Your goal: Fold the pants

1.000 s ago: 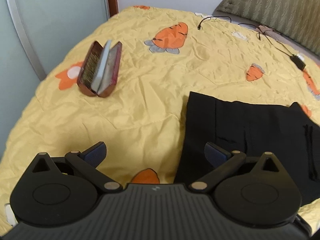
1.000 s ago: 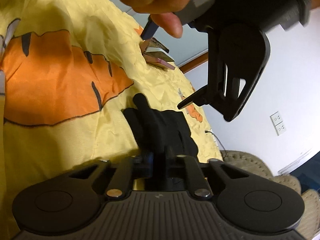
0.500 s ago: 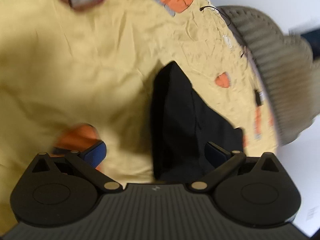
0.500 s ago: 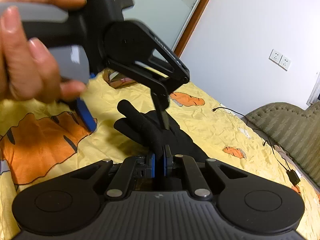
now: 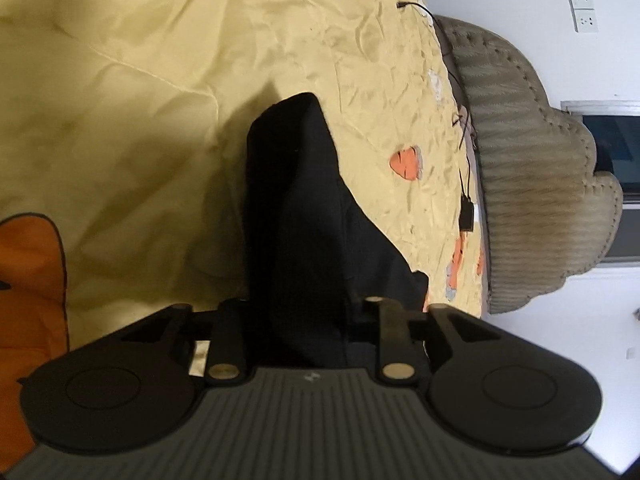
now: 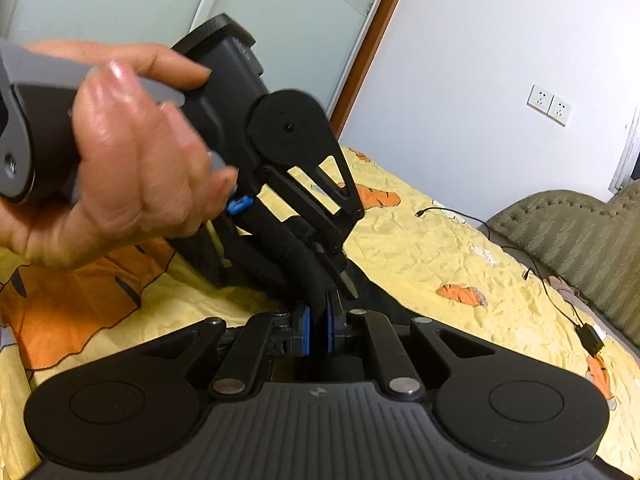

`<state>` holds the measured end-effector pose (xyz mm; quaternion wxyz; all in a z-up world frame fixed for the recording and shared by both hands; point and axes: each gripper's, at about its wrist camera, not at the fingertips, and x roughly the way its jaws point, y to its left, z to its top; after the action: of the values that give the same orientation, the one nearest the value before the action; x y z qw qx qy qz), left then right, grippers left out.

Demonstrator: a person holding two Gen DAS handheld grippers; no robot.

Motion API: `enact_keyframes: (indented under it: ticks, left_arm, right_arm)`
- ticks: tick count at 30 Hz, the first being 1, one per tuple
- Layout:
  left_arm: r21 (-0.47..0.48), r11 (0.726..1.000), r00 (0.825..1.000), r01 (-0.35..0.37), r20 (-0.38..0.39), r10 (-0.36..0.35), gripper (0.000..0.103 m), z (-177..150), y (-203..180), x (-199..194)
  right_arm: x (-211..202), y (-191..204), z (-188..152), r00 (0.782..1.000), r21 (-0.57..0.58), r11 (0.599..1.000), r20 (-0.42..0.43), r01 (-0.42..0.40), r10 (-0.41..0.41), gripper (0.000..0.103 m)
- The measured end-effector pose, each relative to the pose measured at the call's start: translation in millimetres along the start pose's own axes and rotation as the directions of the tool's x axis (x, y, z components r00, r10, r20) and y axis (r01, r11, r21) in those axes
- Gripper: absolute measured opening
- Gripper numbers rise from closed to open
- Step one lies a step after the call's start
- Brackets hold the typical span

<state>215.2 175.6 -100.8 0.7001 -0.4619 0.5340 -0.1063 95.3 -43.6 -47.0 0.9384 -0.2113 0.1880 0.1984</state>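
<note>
- Black pants (image 5: 296, 220): a bunched length of cloth, long axis running from the left gripper (image 5: 302, 320) away toward the far end, which points up the yellow carrot-print bedspread (image 5: 140, 80); the near part is lifted off the bed, while the far part rests on it.
- Left gripper: fingers drawn in against a thick fold of the pants, the cloth filling the gap between them.
- Right gripper (image 6: 318, 330): blue pads nearly together, pinching a thin fold of the pants (image 6: 280, 252) that rises between them.
- Left hand (image 6: 132, 168), right wrist view: wrapped around the left gripper's (image 6: 280, 236) handle, which slants down to the right so its fingers meet the pants just beyond the right gripper.
- Surroundings: a padded headboard (image 5: 532, 184) and a black cable (image 5: 466, 208) along the bed's edge.
</note>
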Motion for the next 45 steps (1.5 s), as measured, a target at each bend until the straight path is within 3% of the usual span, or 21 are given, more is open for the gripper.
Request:
enact_keyframes:
  ticks: [5, 6, 10, 11, 16, 17, 18, 19, 22, 25, 35, 45]
  left_arm:
    - [0.068, 0.997, 0.999, -0.047, 0.029, 0.046, 0.019, -3.5, -10.9, -0.9]
    - [0.081, 0.995, 0.998, -0.052, 0.033, 0.049, 0.019, -4.4, -12.4, -1.1]
    - [0.112, 0.992, 0.998, -0.053, 0.039, 0.049, 0.018, -6.7, -16.5, -3.4]
    - [0.116, 0.992, 0.998, -0.054, 0.038, 0.05, 0.018, -7.0, -17.0, -3.4]
    - [0.162, 0.983, 0.996, -0.083, 0.049, 0.076, 0.018, -10.2, -26.7, -3.3]
    - [0.175, 0.98, 0.995, -0.092, 0.052, 0.084, 0.018, -11.9, -29.9, -4.2]
    - [0.188, 0.977, 0.995, -0.097, 0.054, 0.088, 0.018, -13.8, -32.6, -5.8]
    - [0.202, 0.974, 0.994, -0.101, 0.057, 0.091, 0.018, -15.6, -35.8, -7.2]
    - [0.241, 0.964, 0.992, -0.114, 0.073, 0.1, 0.018, -23.3, -49.5, -11.5]
    - [0.287, 0.949, 0.989, -0.131, 0.098, 0.107, 0.018, -33.6, -67.8, -16.3]
    - [0.427, 0.889, 0.982, -0.164, 0.154, 0.107, 0.018, -87.1, -140.1, -17.2]
    - [0.542, 0.824, 0.985, -0.163, 0.135, 0.106, 0.018, -152.3, -211.4, 17.7]
  right_arm:
    - [5.3, 11.0, -1.7, 1.0, -0.061, 0.998, -0.021, 0.01, -0.011, 0.011]
    - [6.0, 15.7, -2.6, 0.999, -0.084, 0.996, -0.027, 0.019, -0.021, 0.016]
    - [11.1, 30.8, -8.5, 0.995, -0.135, 0.988, -0.053, 0.075, -0.083, 0.057]
    - [11.1, 33.5, -9.7, 0.994, -0.143, 0.986, -0.044, 0.09, -0.097, 0.058]
    - [23.3, 36.9, -11.3, 0.981, -0.176, 0.968, -0.038, 0.182, -0.191, 0.056]
    - [24.5, 32.7, -11.5, 0.981, -0.15, 0.972, -0.044, 0.18, -0.188, 0.053]
    - [24.5, 27.9, -11.9, 0.984, -0.121, 0.979, -0.048, 0.166, -0.173, 0.037]
    - [23.3, 22.8, -12.2, 0.988, -0.089, 0.986, -0.052, 0.143, -0.148, 0.03]
    - [12.5, 14.2, -11.8, 0.992, -0.019, 0.993, -0.033, 0.118, -0.119, 0.017]
    - [1.0, 6.4, -11.2, 0.992, 0.016, 0.992, -0.004, 0.128, -0.128, 0.013]
    - [-51.6, -37.5, -13.2, 0.987, 0.201, 0.971, 0.064, 0.132, -0.148, 0.012]
    - [-95.3, -102.9, -40.5, 0.968, 0.323, 0.927, 0.092, 0.192, -0.233, 0.012]
